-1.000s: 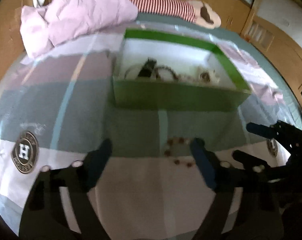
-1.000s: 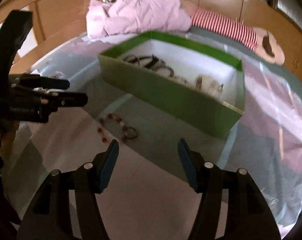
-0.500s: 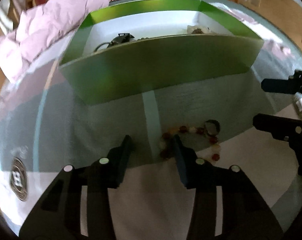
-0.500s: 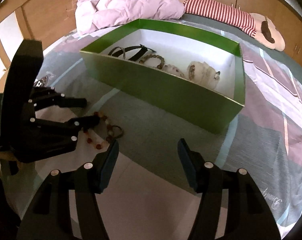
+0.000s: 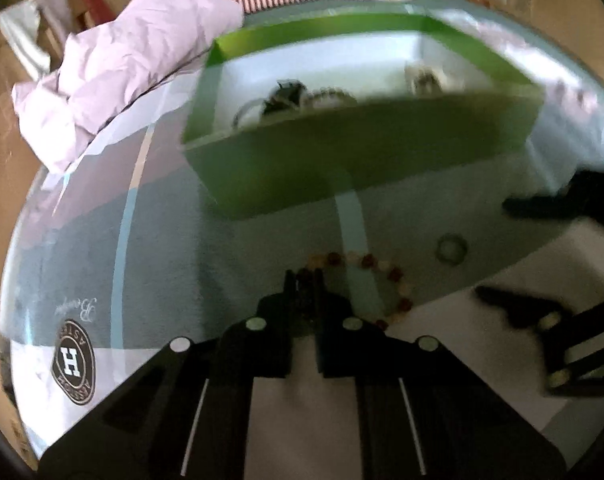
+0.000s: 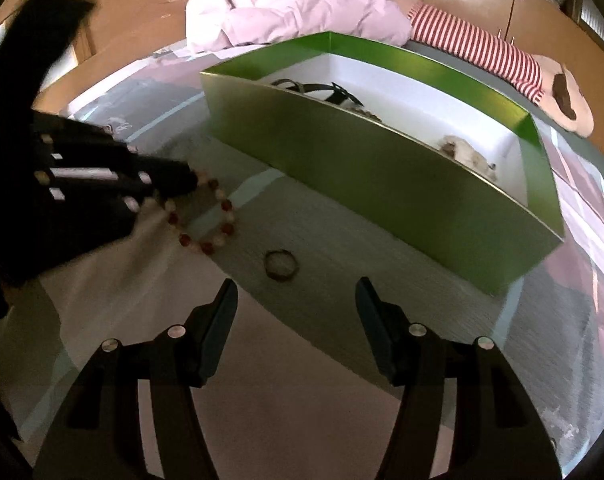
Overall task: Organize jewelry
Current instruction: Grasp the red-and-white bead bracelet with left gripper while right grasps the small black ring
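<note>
A red and cream beaded bracelet lies on the bedspread in front of the green box. My left gripper is shut on the bracelet's left end; it also shows in the right wrist view with the bracelet. A small dark ring lies apart from the bracelet, just ahead of my open, empty right gripper; the ring also shows in the left wrist view. The box holds a black strap, beads and pale jewelry.
A crumpled pink cloth and a red-striped plush lie behind the box. The bedspread has a round H logo at the front left. Wooden cabinets surround the bed.
My left gripper has gone from open to shut on the bracelet's end. The ring now lies separate from the bracelet. My right gripper has moved closer to the ring.
</note>
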The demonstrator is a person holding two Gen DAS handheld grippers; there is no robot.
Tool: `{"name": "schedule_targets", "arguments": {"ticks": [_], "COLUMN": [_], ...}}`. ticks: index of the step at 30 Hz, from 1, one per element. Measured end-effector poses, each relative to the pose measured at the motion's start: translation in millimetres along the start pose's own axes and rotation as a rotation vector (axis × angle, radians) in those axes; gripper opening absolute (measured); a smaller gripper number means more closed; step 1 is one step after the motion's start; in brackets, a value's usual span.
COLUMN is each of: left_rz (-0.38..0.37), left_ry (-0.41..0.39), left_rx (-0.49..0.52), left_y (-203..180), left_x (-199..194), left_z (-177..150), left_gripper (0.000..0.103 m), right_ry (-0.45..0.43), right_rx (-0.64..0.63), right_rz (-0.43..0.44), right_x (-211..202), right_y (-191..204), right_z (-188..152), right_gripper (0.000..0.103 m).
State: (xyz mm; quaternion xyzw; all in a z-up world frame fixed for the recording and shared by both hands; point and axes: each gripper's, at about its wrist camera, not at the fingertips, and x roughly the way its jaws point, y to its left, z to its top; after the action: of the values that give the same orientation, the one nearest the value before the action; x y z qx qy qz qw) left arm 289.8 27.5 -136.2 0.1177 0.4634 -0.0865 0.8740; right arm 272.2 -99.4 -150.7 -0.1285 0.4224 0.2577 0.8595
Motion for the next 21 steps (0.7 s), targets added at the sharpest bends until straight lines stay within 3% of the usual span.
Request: {"name": "schedule_targets", "arguments": {"ticks": [2,11,21], "left_rz": [-0.021,-0.186,-0.238], "left_ry": [-0.038,-0.183,-0.289], "left_rx": [-0.045,-0.213,-0.243], "left_y": [9.6,38.2,40.9], "left_x": [-13.5,-79.0,-126.1], "left_z": [5.4,22.5,29.8], "left_gripper": [0.008,0.008,0.008], "right_ry": [-0.006,-0.009,-0.041], "right_rx": [0.017,0.045,0.028], "right_rz": [0.005,0.033,-0.023], "right_x": [5.3,19.2,6.9], "right_y": [-0.9,-4.3,1.5], "right_z": [0.6,9.2,11.1], "right_gripper": [0.058,0.022,0.019]}}
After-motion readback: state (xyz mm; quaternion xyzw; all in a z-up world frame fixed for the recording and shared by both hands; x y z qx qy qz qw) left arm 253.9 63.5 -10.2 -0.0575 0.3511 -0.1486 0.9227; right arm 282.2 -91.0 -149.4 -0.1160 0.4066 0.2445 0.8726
